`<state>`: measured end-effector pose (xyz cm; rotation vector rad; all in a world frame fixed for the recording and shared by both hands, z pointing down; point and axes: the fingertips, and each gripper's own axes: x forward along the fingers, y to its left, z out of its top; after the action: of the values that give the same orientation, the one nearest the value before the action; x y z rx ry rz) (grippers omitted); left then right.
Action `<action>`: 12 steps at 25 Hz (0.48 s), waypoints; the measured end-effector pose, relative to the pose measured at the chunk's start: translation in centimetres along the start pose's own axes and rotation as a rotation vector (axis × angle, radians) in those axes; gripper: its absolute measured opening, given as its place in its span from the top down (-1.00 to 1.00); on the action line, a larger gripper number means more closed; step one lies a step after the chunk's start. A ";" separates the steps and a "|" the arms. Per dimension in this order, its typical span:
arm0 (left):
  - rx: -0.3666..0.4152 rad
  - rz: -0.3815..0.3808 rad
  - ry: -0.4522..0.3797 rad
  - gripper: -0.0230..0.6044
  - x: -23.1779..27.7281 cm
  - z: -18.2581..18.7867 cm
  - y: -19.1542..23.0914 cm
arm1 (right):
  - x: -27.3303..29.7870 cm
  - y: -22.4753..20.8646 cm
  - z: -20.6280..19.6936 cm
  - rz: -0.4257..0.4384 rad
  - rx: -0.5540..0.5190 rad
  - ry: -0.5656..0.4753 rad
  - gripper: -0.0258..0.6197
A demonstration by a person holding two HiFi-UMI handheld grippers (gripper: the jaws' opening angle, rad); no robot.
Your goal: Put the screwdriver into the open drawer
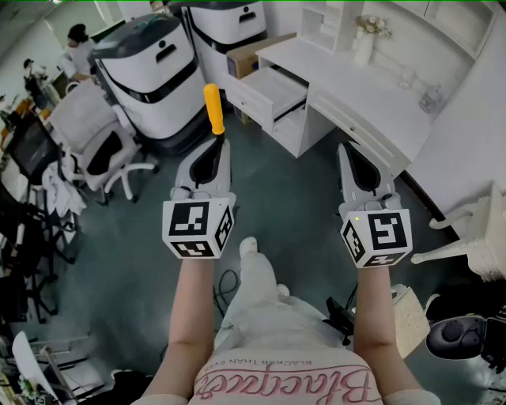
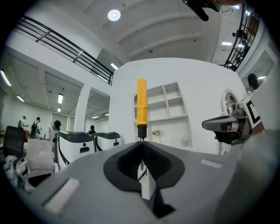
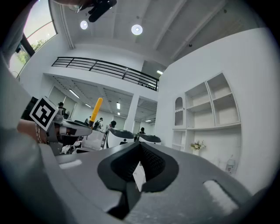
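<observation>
Ok so over at 9 o'clock in the head view there's a white office chair (image 1: pixel 99 150), and up at 11 o'clock two big white-and-dark-grey machines (image 1: pixel 150 67) are parked side by side. Next along is the left claw (image 1: pixel 215 145), held out level in front of the person and clamped tight on the metal shaft of the screwdriver (image 1: pixel 213 109). The yellow handle sticks straight out past the tips toward 12 o'clock, and in the left gripper view it stands upright right above where the pads meet. So the screwdriver is up in the air in that claw, well apart from the open drawer (image 1: pixel 273 88). The drawer sits at roughly 1 o'clock from the handle, pulled out of the white counter (image 1: pixel 356 91). Can't really tell what's inside it from here. The right claw (image 1: pixel 349 150) is out at 3 o'clock from the left one, about level with it, jaws together with nothing between them, pointing toward the front edge of the counter. Up at 1 o'clock on the counter top there's a small white vase (image 1: pixel 364 47) with flowers, with white shelves (image 1: pixel 328 24) just beside it.
</observation>
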<state>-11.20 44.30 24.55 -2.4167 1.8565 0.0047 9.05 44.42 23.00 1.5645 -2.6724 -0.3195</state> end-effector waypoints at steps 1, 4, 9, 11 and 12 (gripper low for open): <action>-0.004 0.001 -0.002 0.84 0.2 0.0 -0.1 | 0.0 -0.2 -0.2 0.001 -0.003 0.003 0.92; -0.012 0.005 -0.008 0.84 0.9 0.1 -0.3 | 0.2 -0.9 -0.4 0.000 0.001 -0.005 0.92; -0.018 0.008 -0.008 0.84 2.4 0.1 0.3 | 1.7 -1.8 -0.4 -0.001 0.008 -0.013 0.92; -0.022 0.006 -0.007 0.84 3.4 0.1 0.6 | 2.5 -2.2 -0.5 -0.004 0.009 -0.010 0.92; -0.025 0.006 -0.008 0.84 3.9 0.1 0.8 | 2.9 -2.3 -0.5 -0.003 0.009 -0.009 0.92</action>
<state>-11.01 40.36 24.17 -2.4237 1.8711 0.0384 9.69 40.70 22.84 1.5736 -2.6817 -0.3163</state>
